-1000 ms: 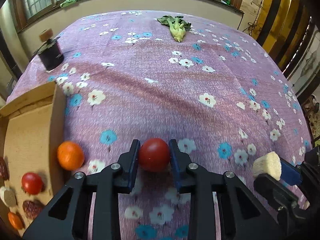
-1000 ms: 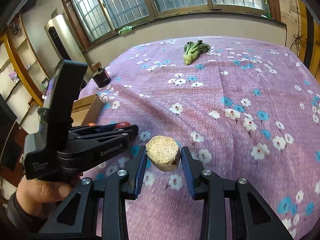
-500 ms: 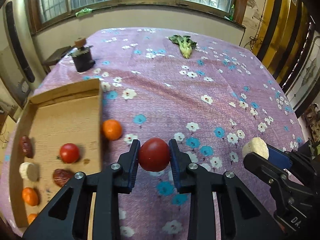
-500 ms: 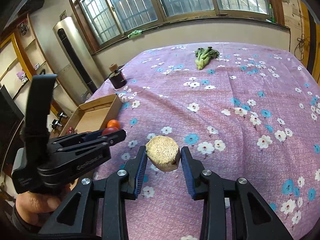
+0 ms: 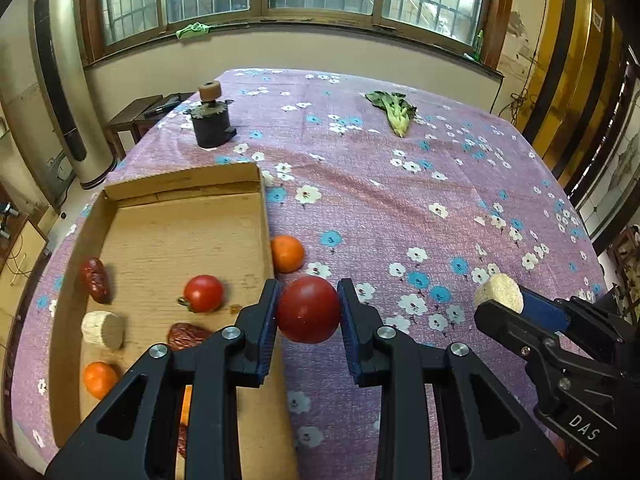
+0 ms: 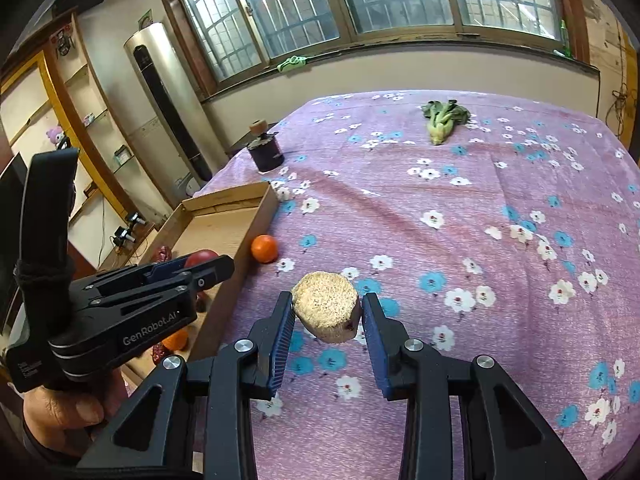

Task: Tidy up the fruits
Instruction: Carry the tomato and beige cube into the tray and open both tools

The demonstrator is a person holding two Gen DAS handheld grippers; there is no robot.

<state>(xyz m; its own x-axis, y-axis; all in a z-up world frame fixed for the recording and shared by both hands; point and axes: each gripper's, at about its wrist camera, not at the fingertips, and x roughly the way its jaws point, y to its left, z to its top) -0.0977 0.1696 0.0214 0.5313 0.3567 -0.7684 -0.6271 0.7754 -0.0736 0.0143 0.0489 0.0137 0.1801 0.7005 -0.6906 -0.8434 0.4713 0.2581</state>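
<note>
Left claw: the left gripper [image 5: 308,310] is clenched on a round dark-red tomato [image 5: 308,309], carried in the air just to the right of the near right wall of the shallow brown cardboard box [image 5: 267,216].
Right claw: the right gripper [image 6: 326,314] is clamped on a pale beige, rough-topped cylindrical chunk [image 6: 326,311], held clear above the purple flowered tablecloth [image 6: 460,208], with the box off to its left.
Done so far: already in the box, to the left of the left claw, lie a smaller red tomato [image 5: 203,293], two wrinkled dark-red dates [image 5: 96,280], a second beige chunk [image 5: 102,330] and a small orange fruit [image 5: 99,378]; more pieces sit under the claw's arm but are hard to make out.
Left to do: by my reading, both held items must go into the box, and one loose round orange [image 5: 286,253] lies on the cloth just ahead of the left claw, touching or nearly touching the outer box wall.
Progress: well past halfway, I judge.
Around: far ahead of both claws, a green leafy vegetable [image 5: 394,110] and a dark cylindrical device with a round knob [image 5: 210,120]; neither looks like part of the sorting.
In the way: the box wall must be cleared by the left claw; the two claws hang close together, so crowding over the box is a risk.
</note>
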